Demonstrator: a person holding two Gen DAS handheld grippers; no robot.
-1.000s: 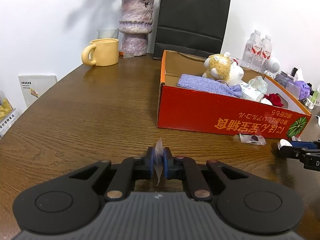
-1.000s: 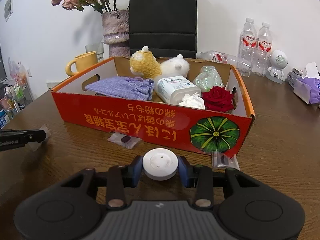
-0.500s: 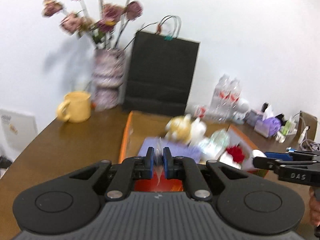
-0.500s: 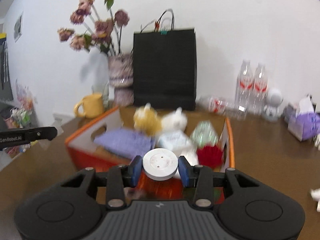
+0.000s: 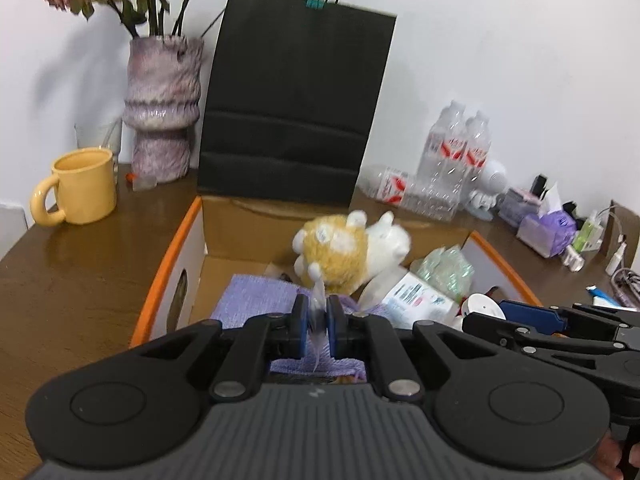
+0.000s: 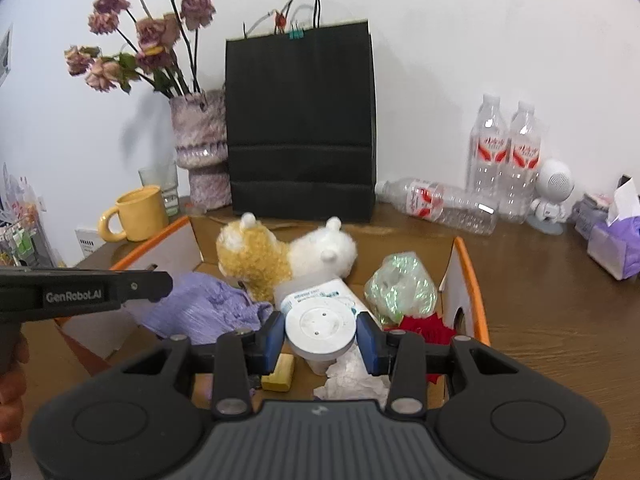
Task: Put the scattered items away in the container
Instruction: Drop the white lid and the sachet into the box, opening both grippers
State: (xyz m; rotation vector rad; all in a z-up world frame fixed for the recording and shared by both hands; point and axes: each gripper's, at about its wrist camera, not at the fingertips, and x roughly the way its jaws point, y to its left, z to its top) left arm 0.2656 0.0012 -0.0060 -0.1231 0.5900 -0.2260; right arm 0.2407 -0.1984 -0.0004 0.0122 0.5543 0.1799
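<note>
**Both grippers hanging over the box, desk still a mess**

The brown wooden table (image 6: pixel 560 320) is sitting against a plain white wall (image 6: pixel 480 40). Along the back a black paper bag (image 6: pixel 300 120), a vase of dried roses (image 6: pixel 200 152), a yellow mug (image 6: pixel 140 218) and some water bottles (image 6: pixel 504 152) are standing around. The orange cardboard box (image 6: pixel 470 280) is holding a plush toy (image 6: pixel 280 256) and purple cloth (image 5: pixel 260 300). The left gripper (image 5: pixel 318 328) is hovering over it, fingers nearly together, pinching a thin clear wrapper (image 5: pixel 318 304). The right gripper (image 6: pixel 320 338) is clamping a white round disc (image 6: pixel 320 326) above the box
</note>
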